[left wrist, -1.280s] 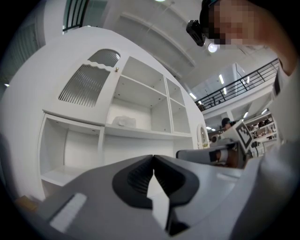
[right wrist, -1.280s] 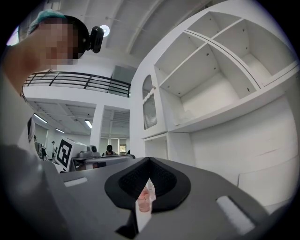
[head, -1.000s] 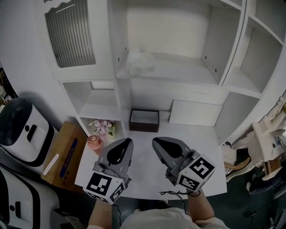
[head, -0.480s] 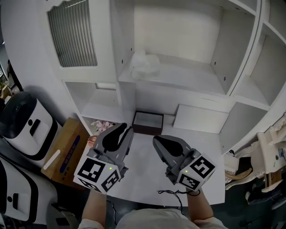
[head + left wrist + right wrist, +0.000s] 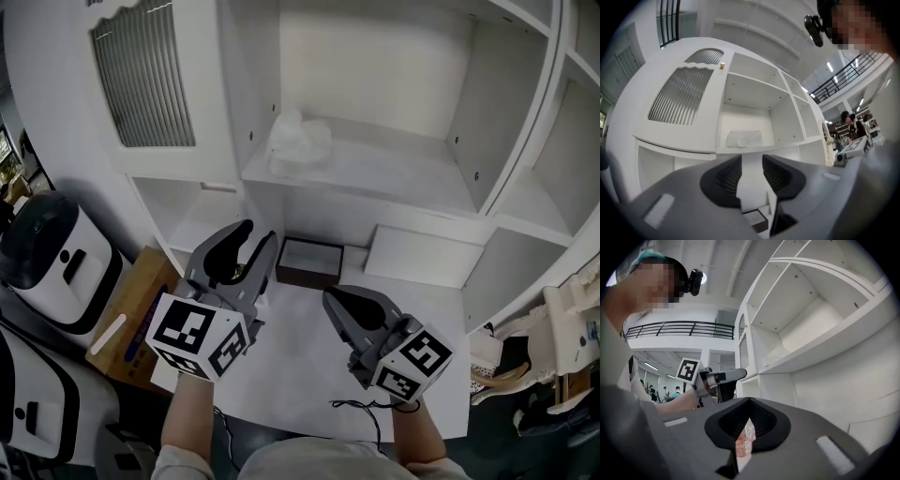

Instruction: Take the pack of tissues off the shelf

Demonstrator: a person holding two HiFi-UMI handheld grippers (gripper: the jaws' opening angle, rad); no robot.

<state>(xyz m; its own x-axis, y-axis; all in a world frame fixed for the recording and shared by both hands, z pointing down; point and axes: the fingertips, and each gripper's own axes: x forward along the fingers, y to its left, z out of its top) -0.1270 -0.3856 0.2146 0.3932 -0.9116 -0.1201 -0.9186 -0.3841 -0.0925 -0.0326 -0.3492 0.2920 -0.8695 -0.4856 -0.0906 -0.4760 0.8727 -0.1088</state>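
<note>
White open-fronted shelving unit (image 5: 506,122): the crumpled pale plastic pack of tissues (image 5: 298,142) lies untouched on its middle shelf (image 5: 403,173). The left gripper (image 5: 251,246), jaws just opening with nothing between them, points toward it. The right gripper (image 5: 333,300) is clenched and empty. Reach, grasp and removal all remain.

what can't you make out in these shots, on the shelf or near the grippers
- Tissues: head view, too small and pale for any print; right gripper view, the shelf edge hides most of them.
- Pink thing: right gripper view, blurred, seen only through a slit below the shut jaws of the right gripper.
- Behind the slatted door: hidden in head and left gripper views.
- Cardboard box: head view, print too small.
</note>
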